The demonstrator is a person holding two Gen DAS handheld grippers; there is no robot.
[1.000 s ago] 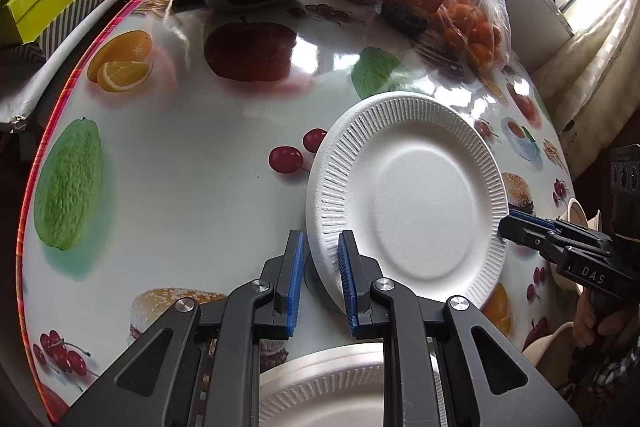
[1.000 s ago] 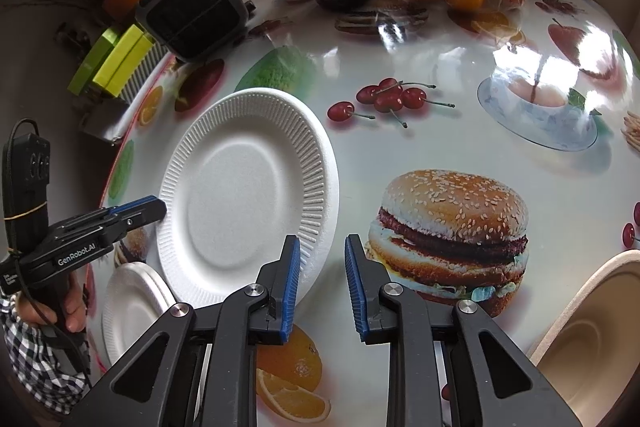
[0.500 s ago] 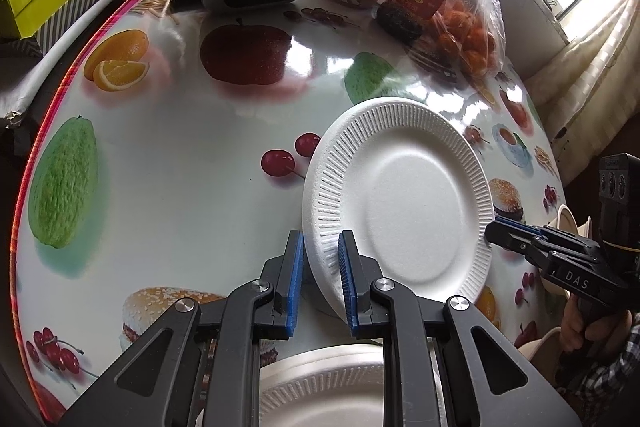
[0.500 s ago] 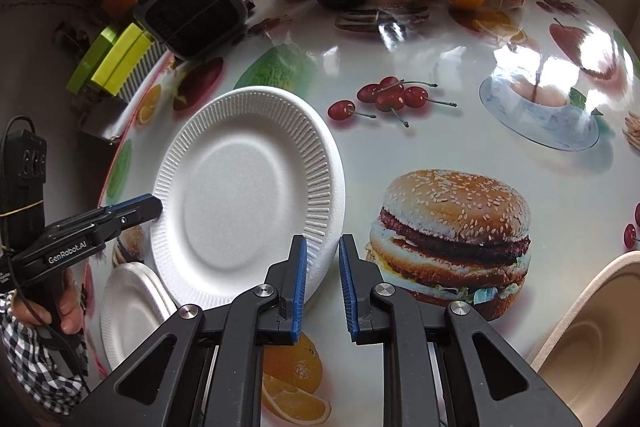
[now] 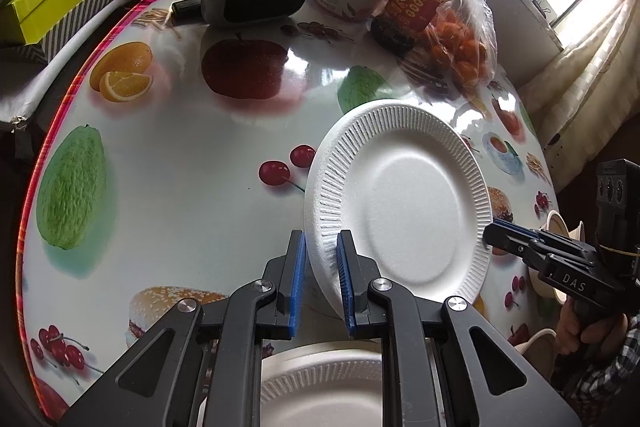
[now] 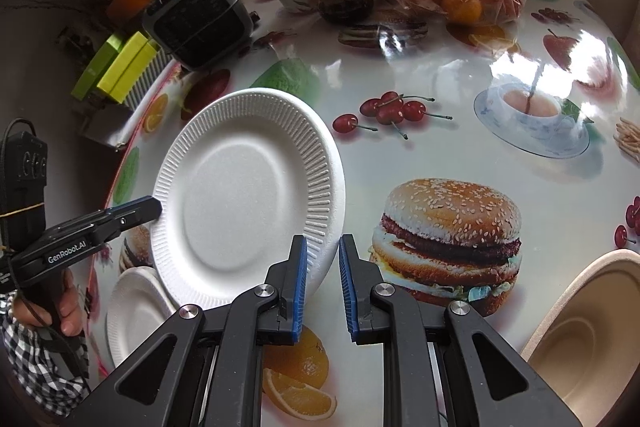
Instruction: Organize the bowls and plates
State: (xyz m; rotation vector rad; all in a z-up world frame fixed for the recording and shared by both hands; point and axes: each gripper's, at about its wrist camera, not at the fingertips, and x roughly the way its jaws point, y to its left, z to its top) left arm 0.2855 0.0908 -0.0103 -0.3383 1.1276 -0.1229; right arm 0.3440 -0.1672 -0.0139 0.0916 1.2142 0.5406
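L gripper (image 5: 321, 277) clamps foam plate (image 5: 400, 203) rim, plate tilted. R gripper (image 5: 494, 235) tips touch far rim. 2nd plate (image 5: 320, 383) below.

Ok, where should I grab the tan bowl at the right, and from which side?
Take the bowl by its rim, coming from above with one jaw inside and one outside. It sits open side up with a thin, curved wall, and its body looks too wide for the jaws to span. The rim section that faces the right gripper is probably the easiest to reach.
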